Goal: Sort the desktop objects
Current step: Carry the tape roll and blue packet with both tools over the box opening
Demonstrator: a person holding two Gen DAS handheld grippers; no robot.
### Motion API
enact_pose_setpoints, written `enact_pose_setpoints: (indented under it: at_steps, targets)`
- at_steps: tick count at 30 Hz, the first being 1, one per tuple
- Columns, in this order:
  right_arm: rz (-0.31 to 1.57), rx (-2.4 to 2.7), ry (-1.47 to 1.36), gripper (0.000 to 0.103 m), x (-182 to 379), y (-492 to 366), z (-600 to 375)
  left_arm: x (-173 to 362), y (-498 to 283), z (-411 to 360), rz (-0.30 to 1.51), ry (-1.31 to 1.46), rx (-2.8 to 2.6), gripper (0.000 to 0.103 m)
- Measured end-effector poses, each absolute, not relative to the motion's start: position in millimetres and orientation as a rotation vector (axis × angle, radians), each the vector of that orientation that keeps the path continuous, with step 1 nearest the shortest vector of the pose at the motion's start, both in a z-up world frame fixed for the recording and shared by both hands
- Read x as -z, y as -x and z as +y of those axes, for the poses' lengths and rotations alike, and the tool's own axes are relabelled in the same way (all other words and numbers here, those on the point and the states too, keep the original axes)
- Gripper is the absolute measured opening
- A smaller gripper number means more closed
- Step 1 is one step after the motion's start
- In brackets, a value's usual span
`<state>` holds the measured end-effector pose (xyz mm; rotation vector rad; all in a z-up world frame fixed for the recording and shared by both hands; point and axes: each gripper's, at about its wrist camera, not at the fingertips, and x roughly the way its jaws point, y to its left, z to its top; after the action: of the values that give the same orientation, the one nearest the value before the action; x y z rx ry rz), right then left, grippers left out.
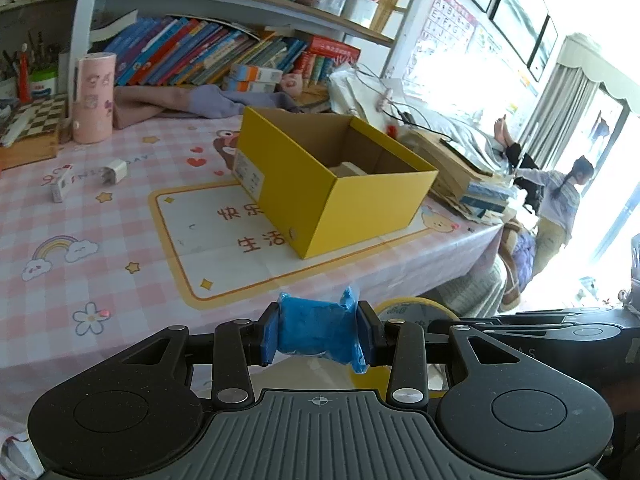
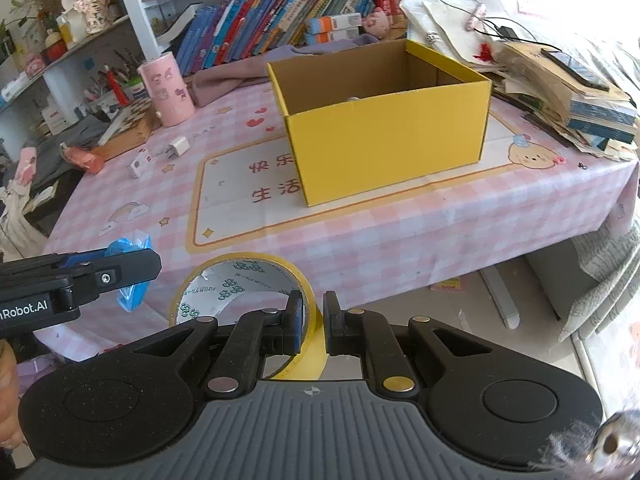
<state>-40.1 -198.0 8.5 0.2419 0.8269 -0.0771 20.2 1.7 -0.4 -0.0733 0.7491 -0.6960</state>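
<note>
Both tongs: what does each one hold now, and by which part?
The left tongs are shut on a blue plastic packet, gripped across its middle. The right tongs are shut on a yellow tape roll, pinching its wall, one finger inside the ring.

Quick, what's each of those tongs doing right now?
Left tongs: closed on the blue packet.
Right tongs: closed on the yellow tape roll.

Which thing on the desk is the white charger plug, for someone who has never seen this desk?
Start at the yellow box mid-desk and look left across the pink checked cloth. Below the pink cylinder sits the white charger plug: squarish, unlike the longer printed small box beside it.
</note>
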Motion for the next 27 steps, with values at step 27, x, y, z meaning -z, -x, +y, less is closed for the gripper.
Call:
enact_pose_setpoints:
  at_steps: [27]
  targets:
    - [0.807,0.124,-0.259,0.009,-10,19,-230,-2,-44,-40,0.741,-0.018,0.752,0.037]
